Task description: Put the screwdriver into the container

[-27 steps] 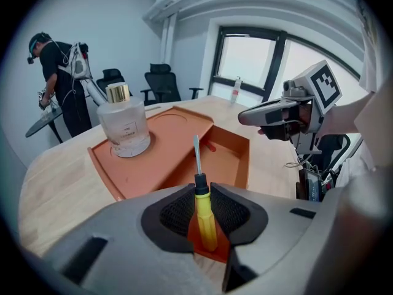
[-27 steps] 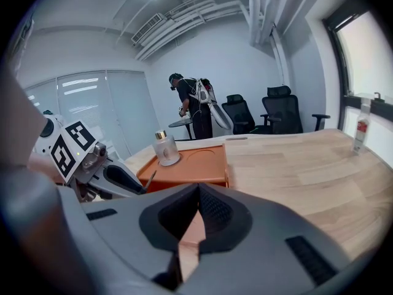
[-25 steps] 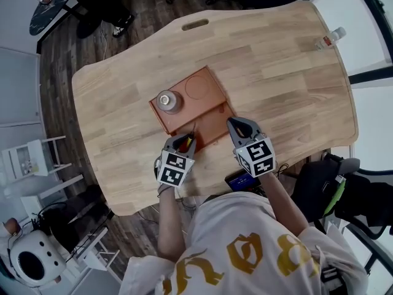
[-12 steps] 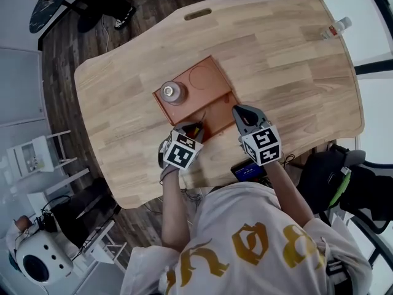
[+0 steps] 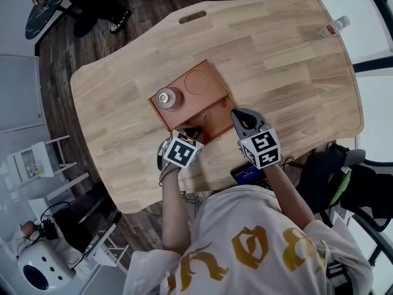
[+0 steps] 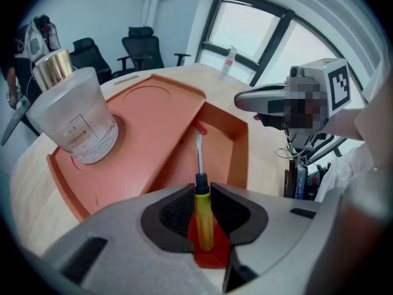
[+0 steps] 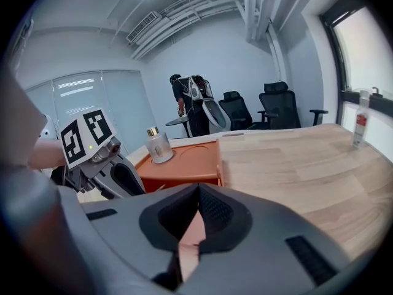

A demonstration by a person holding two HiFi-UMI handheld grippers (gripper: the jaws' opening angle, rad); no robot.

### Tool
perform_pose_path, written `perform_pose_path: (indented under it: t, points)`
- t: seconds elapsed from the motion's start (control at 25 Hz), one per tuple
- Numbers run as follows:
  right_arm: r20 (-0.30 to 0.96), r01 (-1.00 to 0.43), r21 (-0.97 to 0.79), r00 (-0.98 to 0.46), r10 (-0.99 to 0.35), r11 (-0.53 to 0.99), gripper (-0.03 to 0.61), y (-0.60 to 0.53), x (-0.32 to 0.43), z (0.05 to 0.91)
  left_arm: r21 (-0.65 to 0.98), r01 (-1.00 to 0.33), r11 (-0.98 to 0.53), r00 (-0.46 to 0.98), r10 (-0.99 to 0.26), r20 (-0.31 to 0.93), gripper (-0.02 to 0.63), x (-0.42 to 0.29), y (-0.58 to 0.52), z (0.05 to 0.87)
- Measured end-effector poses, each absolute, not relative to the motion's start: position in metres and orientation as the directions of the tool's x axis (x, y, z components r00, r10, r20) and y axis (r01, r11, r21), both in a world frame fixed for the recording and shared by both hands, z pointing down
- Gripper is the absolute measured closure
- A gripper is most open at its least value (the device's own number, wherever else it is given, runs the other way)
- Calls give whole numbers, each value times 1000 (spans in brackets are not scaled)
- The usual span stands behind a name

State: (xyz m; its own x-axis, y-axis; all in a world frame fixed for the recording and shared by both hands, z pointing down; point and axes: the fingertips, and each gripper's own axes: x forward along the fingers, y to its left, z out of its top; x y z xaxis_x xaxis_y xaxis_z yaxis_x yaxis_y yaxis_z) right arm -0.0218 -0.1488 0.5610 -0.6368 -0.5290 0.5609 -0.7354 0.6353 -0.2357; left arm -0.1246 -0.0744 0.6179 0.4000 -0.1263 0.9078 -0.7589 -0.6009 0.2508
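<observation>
An orange container (image 5: 212, 94) lies on the wooden table, with a raised shelf and a lower compartment (image 6: 218, 143). My left gripper (image 6: 201, 196) is shut on the yellow handle of the screwdriver (image 6: 203, 217). Its metal shaft points forward and down over the lower compartment's near end. In the head view the left gripper (image 5: 191, 134) sits at the container's near edge. My right gripper (image 5: 237, 115) hovers just right of the container, and its jaws (image 7: 198, 192) are shut with nothing between them. The container (image 7: 184, 161) shows ahead and to the left in the right gripper view.
A glass bottle with a gold cap (image 5: 169, 98) stands in a round recess on the container's raised shelf. A plastic water bottle (image 5: 334, 26) stands at the table's far right edge. Office chairs and a person are beyond the table. The table's near edge is close behind both grippers.
My left gripper has moved a little forward with the screwdriver, so the shaft now reaches over the container's lower compartment. The right gripper has stayed nearly still.
</observation>
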Motion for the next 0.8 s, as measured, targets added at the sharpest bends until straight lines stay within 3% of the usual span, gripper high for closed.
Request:
perform_pose_path:
  t: [0.8]
  points:
    - [547, -766, -266, -620, -563, 585, 569, -162, -2, 566, 294, -765, -573, 298, 90, 950, 532, -112, -78, 640]
